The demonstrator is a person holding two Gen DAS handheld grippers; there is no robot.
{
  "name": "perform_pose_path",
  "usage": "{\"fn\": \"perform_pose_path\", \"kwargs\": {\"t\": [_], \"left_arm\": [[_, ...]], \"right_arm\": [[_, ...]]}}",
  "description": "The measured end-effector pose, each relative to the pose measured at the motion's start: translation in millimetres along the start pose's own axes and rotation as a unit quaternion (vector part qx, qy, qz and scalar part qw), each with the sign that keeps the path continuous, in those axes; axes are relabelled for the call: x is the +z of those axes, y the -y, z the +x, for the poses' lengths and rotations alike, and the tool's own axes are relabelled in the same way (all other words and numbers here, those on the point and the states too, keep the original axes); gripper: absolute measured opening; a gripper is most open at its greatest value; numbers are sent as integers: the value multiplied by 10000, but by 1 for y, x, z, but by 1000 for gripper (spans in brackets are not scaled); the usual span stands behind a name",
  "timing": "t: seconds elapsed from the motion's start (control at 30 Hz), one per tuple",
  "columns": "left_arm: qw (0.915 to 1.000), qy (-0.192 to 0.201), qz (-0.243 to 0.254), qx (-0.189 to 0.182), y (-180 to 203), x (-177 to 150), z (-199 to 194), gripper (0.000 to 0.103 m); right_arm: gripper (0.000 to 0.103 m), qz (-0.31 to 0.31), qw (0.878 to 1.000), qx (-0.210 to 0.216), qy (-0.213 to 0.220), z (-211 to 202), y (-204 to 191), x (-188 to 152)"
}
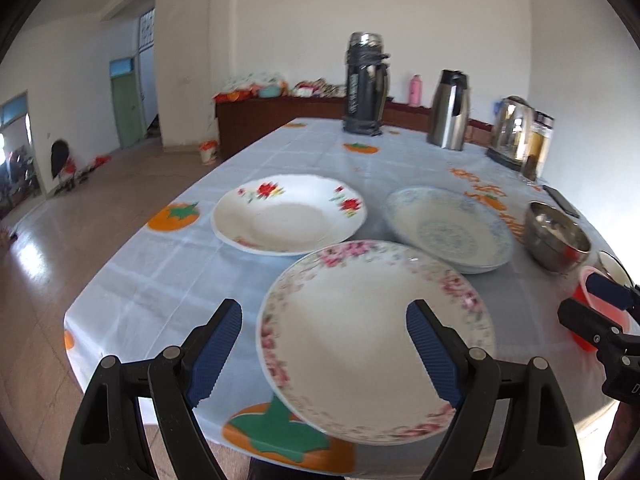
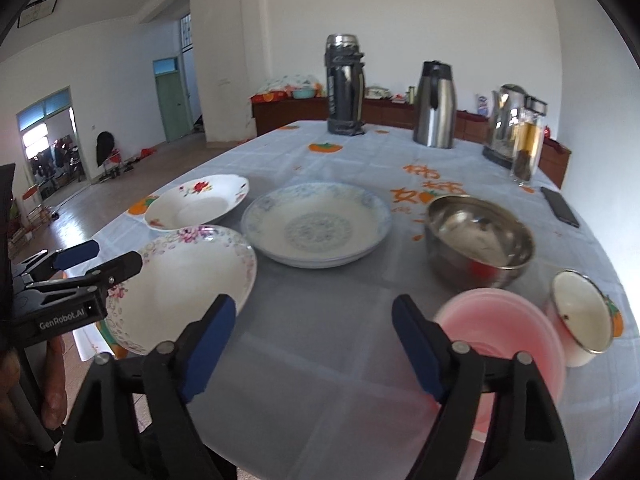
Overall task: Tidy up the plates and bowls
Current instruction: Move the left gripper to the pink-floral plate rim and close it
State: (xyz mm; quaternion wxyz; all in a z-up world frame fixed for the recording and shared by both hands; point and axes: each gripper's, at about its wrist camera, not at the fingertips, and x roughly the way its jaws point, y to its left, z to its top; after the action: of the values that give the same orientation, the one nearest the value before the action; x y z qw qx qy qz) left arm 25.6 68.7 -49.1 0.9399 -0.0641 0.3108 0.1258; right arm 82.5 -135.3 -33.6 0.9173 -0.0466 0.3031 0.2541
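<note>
A pink-flowered plate (image 1: 372, 340) (image 2: 188, 284) lies at the table's near edge. My left gripper (image 1: 324, 352) (image 2: 98, 256) is open, its fingers on either side of the plate's near rim, not touching it. A red-flowered plate (image 1: 288, 214) (image 2: 196, 202) and a stack of blue-patterned plates (image 1: 448, 230) (image 2: 316, 224) lie beyond. A steel bowl (image 1: 556, 236) (image 2: 480, 240), a pink plastic bowl (image 2: 504, 344) (image 1: 600, 308) and a tilted white enamel cup (image 2: 584, 316) are on the right. My right gripper (image 2: 310, 344) (image 1: 600, 300) is open and empty above bare cloth, left of the pink bowl.
A dark thermos (image 2: 346, 86), a steel jug (image 2: 436, 106), a kettle (image 2: 506, 124) and a glass jar (image 2: 528, 148) stand at the table's far side. A black phone (image 2: 560, 206) lies at the right edge. The table (image 2: 332, 360) drops off to the floor on the left.
</note>
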Motion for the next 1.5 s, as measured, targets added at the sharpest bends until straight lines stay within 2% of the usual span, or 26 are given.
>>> {"fn": "perform_pose_path", "kwargs": {"t": [0.2,0.23,0.3,0.43,0.67,0.83,0.93,1.1,1.5], "left_arm": [[9994,-127,-270,165,-26,-3,11,85],[9993,-153,-289,164,-29,-4,14,84],[9991,-253,-319,138,-32,-5,18,74],[9986,-396,-335,66,-33,-8,27,69],[9973,-638,-358,-85,-35,-13,39,53],[9969,-692,-337,-153,-33,-15,42,51],[9967,-718,-318,-193,-32,-16,44,42],[9973,-659,-218,-242,-26,-17,42,30],[9977,-581,-330,-150,-31,-15,42,22]], "right_arm": [[69,-123,9991,338,-223,28,-17,8],[66,-142,9989,374,-257,33,-20,9],[60,-173,9982,453,-354,41,-24,10],[53,-222,9971,530,-499,56,-32,11],[37,-275,9952,537,-770,75,-38,7],[31,-340,9943,552,-849,80,-40,4],[25,-357,9938,569,-891,82,-41,2],[22,-400,9936,582,-886,81,-42,1],[20,-387,9942,614,-797,77,-42,0]]}}
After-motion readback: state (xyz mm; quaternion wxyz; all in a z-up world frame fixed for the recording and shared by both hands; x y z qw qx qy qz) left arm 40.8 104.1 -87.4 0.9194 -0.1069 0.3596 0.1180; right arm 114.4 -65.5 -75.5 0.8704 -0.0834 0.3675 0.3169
